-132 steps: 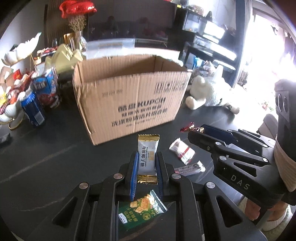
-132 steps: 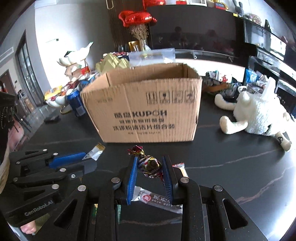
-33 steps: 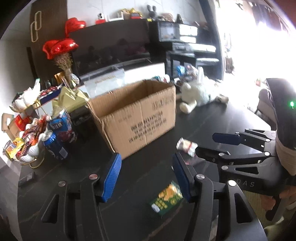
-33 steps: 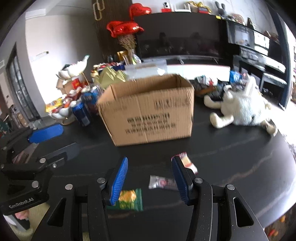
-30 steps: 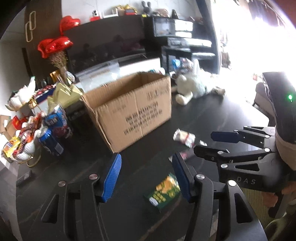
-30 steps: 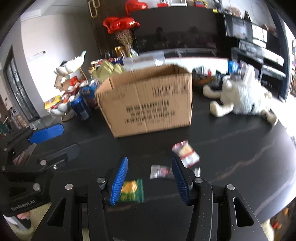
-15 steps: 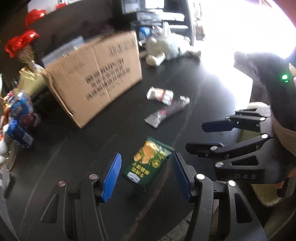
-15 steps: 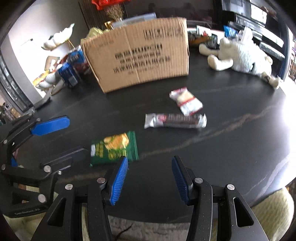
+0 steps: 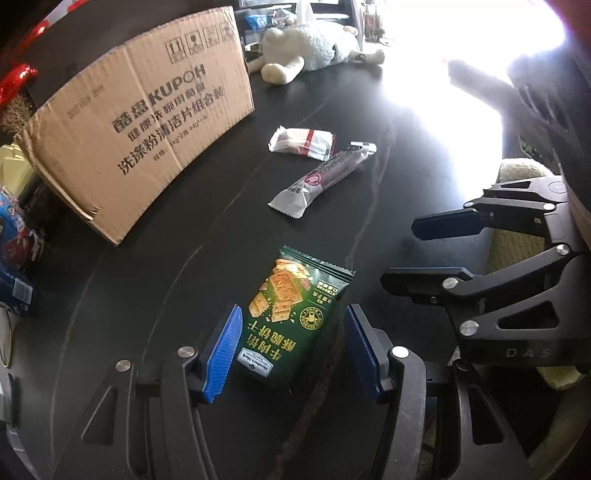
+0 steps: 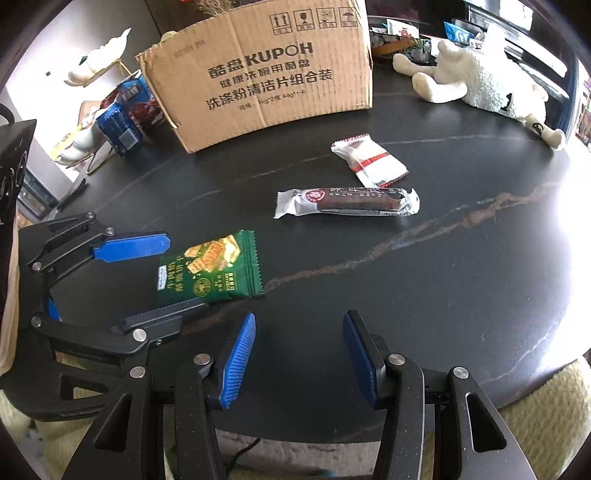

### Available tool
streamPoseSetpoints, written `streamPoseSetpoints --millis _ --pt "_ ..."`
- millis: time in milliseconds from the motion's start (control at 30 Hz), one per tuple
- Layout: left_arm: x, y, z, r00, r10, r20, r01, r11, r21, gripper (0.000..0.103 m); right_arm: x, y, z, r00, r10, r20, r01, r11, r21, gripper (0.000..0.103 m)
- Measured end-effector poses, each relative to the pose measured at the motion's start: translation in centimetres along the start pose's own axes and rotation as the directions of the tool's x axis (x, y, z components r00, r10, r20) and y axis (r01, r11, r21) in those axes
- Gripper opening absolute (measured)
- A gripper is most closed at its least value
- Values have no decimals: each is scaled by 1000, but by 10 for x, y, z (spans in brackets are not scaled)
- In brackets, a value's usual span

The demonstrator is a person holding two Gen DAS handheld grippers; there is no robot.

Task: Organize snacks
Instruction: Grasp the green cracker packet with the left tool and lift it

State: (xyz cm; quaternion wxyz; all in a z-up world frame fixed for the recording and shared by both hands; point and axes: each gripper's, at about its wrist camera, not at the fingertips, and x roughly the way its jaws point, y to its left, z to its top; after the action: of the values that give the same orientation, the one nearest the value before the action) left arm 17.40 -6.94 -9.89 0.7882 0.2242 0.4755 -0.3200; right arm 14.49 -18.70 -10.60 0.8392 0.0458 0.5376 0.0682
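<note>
Green cracker packet (image 9: 291,317) is lying low-centre between my left gripper (image 9: 293,347)'s open, untouching jaws; right gripper (image 10: 299,354) is gaping empty. Beyond, silver bar (image 9: 321,179) and white packet (image 9: 303,142) are waiting; cardboard box (image 9: 147,122) upper left.

Dark veined surface (image 10: 461,266) sitting in a bright room

Strong daylight is flooding in from the right, washing out that edge in the left wrist view. A pale wall (image 10: 74,40) is showing at the far left, and dark furniture (image 10: 524,14) is standing behind, along the back.
</note>
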Motion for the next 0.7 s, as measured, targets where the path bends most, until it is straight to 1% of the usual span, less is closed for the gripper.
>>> streamPoseSetpoints --millis 100,467,700 --pt "5 1 2 1000 13 -8 -13 1000 7 55 2 0 1 1000 0 -5 0 1000 4 51" --pt "17 1 5 1000 -12 -14 11 1000 -12 50 6 -4 3 1000 1 -5 -1 1000 24 51" --pt "16 4 4 1000 -30 -7 30 999 -25 50 5 -5 4 1000 -7 3 7 1000 20 51"
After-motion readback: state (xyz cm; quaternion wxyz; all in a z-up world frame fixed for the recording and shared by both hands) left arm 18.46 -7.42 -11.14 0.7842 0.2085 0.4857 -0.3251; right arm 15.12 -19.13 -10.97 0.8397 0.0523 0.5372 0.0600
